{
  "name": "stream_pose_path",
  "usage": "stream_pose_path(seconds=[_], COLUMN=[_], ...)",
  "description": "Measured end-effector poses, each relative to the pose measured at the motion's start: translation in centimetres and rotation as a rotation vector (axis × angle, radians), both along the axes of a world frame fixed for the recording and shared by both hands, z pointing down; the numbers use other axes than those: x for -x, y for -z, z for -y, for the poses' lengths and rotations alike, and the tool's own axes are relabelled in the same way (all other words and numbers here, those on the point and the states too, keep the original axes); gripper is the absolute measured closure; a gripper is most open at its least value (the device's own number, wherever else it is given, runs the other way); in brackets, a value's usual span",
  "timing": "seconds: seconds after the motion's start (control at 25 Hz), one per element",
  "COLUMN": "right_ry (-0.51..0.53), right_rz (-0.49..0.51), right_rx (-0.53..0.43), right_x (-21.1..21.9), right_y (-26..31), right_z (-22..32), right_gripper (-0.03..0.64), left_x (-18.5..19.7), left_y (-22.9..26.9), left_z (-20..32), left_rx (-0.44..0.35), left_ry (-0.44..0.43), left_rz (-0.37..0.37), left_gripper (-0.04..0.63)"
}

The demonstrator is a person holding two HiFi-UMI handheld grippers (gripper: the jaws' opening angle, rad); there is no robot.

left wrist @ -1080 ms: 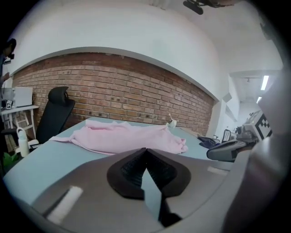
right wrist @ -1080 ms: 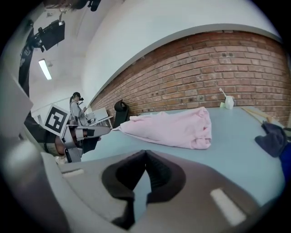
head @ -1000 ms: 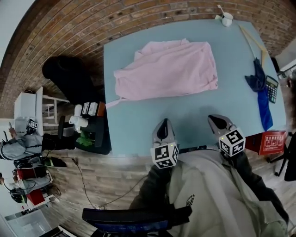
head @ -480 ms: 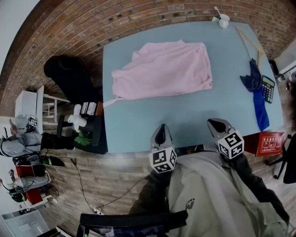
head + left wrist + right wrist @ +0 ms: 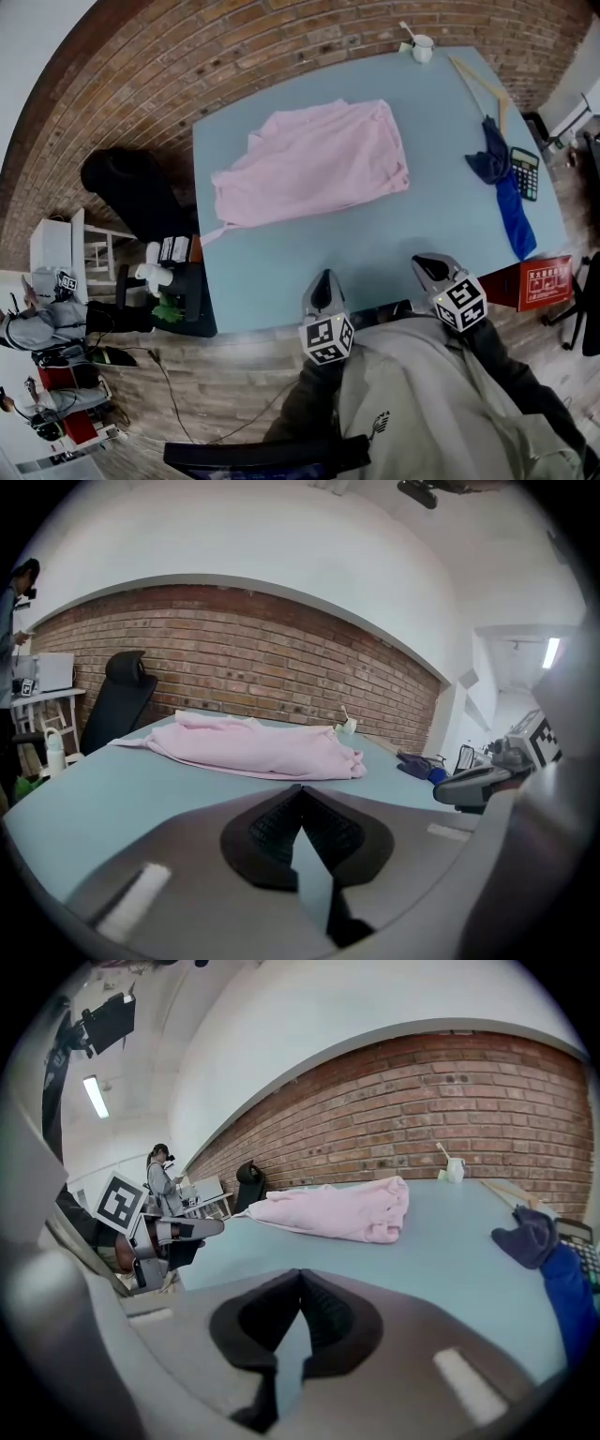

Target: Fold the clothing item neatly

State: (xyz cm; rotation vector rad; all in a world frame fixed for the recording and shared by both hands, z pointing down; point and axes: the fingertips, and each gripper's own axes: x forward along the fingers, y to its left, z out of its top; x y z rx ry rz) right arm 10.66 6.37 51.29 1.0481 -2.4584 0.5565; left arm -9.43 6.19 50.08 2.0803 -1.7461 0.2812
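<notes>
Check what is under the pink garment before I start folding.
The pink garment lies rumpled on the blue table, and only bare tabletop shows around its edges. Anything beneath the cloth itself is covered, so that cannot be told.

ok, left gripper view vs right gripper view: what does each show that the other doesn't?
Left gripper view only: the right gripper, off to the right near the table's front edge.
Right gripper view only: the left gripper with its marker cube, and a wooden hanger at the table's far right.
Both: the pink garment lying loosely on the blue table, the white cup behind it, the dark blue cloth, the black chair and the brick wall. Each view shows its own jaws shut together, nothing between them.
</notes>
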Motion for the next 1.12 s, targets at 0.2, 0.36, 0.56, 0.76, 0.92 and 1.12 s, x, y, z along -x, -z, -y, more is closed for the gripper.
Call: stream_pose_path(seconds=[0.2, 0.36, 0.56, 0.76, 0.92, 1.12], right_ry=[-0.016, -0.007, -0.013, 0.008, 0.039, 0.053], right_rz=[0.006, 0.005, 0.011, 0.012, 0.007, 0.013], right_rx=[-0.001, -0.013, -0.011, -0.006, -0.003, -0.047], right_x=[-0.8, -0.6, -0.9, -0.9, -0.7, -0.9], right_y=[-0.1, 0.2, 0.1, -0.2, -0.3, 0.5], right_z=[-0.5, -1.1, -1.8, -2.8, -3.6, -4.0], right_gripper=[0.615, 0.615, 0.615, 0.615, 0.615, 0.615], left_x=[-0.6, -0.4, -0.6, -0.5, -0.3, -0.1], left_y=[-0.3, -0.2, -0.4, -0.8, -1.1, -1.1], left_z=[-0.6, -1.2, -2.2, -3.8, -5.1, -6.4], left_rx=[0.007, 0.006, 0.015, 0.018, 0.026, 0.027], left_ry=[-0.014, -0.006, -0.005, 0.022, 0.053, 0.093], left_rz=[0.013, 0.018, 0.023, 0.022, 0.016, 0.008], left_gripper=[0.588, 0.588, 0.588, 0.588, 0.588, 0.588])
